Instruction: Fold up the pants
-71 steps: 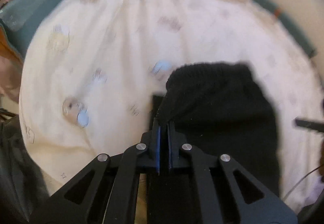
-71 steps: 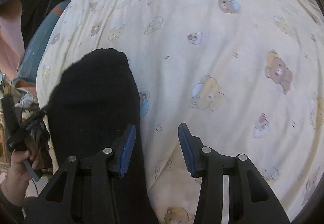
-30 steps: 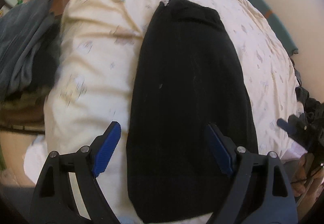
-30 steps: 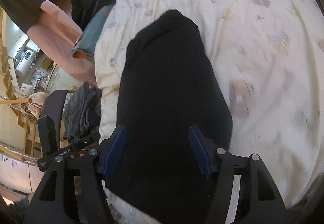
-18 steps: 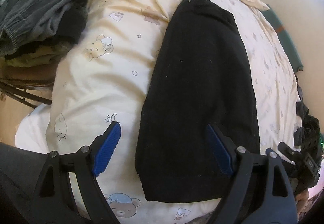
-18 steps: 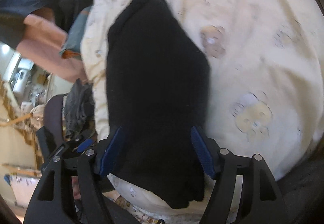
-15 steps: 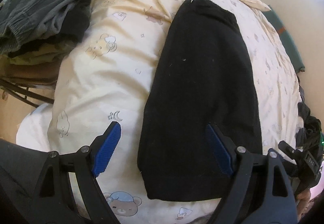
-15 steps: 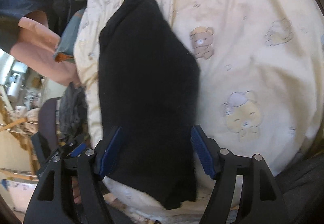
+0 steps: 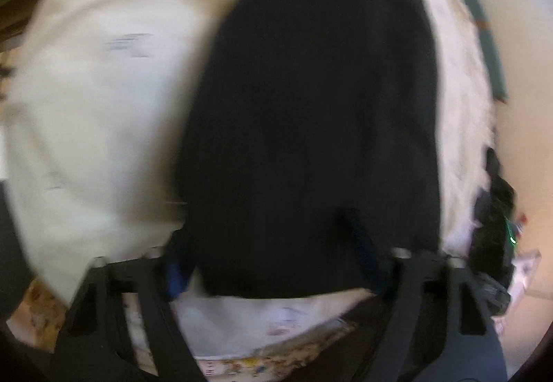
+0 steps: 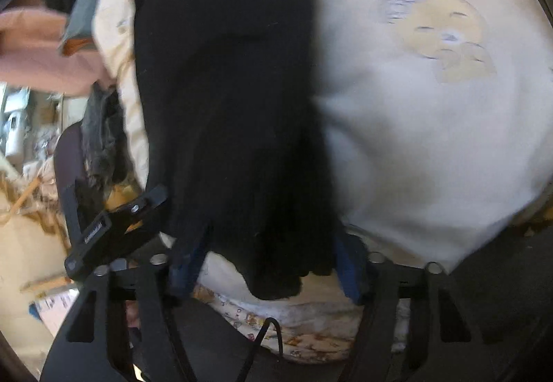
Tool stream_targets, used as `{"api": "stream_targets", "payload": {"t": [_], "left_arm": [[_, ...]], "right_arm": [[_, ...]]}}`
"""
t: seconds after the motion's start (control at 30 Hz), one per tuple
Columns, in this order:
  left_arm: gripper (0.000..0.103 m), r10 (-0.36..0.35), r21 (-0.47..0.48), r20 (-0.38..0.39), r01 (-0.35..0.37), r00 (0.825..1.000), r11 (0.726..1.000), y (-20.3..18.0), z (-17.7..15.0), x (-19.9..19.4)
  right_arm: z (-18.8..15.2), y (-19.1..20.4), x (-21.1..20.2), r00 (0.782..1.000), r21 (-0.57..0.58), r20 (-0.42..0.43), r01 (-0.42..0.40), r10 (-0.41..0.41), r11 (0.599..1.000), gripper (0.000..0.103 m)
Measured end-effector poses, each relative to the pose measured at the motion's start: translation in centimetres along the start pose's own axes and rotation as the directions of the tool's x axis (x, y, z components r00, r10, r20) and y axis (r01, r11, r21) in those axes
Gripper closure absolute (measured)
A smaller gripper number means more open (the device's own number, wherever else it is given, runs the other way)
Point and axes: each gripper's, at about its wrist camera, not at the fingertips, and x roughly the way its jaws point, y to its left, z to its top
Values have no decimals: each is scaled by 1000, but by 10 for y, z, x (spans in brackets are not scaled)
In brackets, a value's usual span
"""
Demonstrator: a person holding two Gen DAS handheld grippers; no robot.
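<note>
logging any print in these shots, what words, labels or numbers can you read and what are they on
None can be read.
Pale lettering on the black arm of the left gripper, seen in the right wrist view: too blurred to read.
Cream bear-print bedsheet: cartoon pictures only, no words.
Black folded pants: no label showing.

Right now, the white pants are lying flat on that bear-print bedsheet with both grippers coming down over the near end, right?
Not quite: the pants are black, not white, as the left wrist view shows. The rest holds: they lie on the bear-print bedsheet, and the left gripper and right gripper, jaws just closing, straddle the near end without visibly pinching it yet.
</note>
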Motion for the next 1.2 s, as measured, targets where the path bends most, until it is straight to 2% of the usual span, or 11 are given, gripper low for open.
{"api": "stream_targets", "payload": {"t": [0.03,0.1,0.17,0.3,0.4,0.57,0.63,0.7,0.87,1.07,1.2], "left_arm": [[46,2,30,-14,-1,1000,1000,-6,-1,3],[75,35,75,3,-35,999,997,-14,-5,7],[85,31,89,5,-31,1000,996,-16,-6,5],[89,-57,134,74,46,996,990,-31,-10,-32],[90,-134,154,139,112,981,982,-45,-12,-69],[90,-178,158,213,145,961,977,-83,19,-118],[90,-183,165,245,145,952,976,-101,41,-139],[90,-159,193,276,108,948,975,-121,69,-154],[90,-80,182,287,27,955,983,-153,157,-157],[90,5,169,245,-48,970,984,-170,281,-121],[90,64,136,207,-94,976,986,-178,358,-79]], "right_arm": [[-1,4,2,1000,-22,12,27,-27,999,55],[1,3,2,998,-8,42,43,-42,999,72],[2,3,-1,997,1,64,37,-37,999,79],[-9,19,-27,988,-52,152,-12,19,999,81],[-16,36,-55,974,-105,211,-64,86,992,82],[11,86,-111,937,-199,306,-109,167,974,82],[34,109,-132,926,-233,330,-108,183,966,82],[57,129,-145,921,-251,346,-91,177,964,82],[150,168,-152,923,-257,354,-60,152,965,82],[271,194,-132,931,-237,354,-8,94,971,82],[361,188,-97,939,-178,341,25,38,984,82]]}}
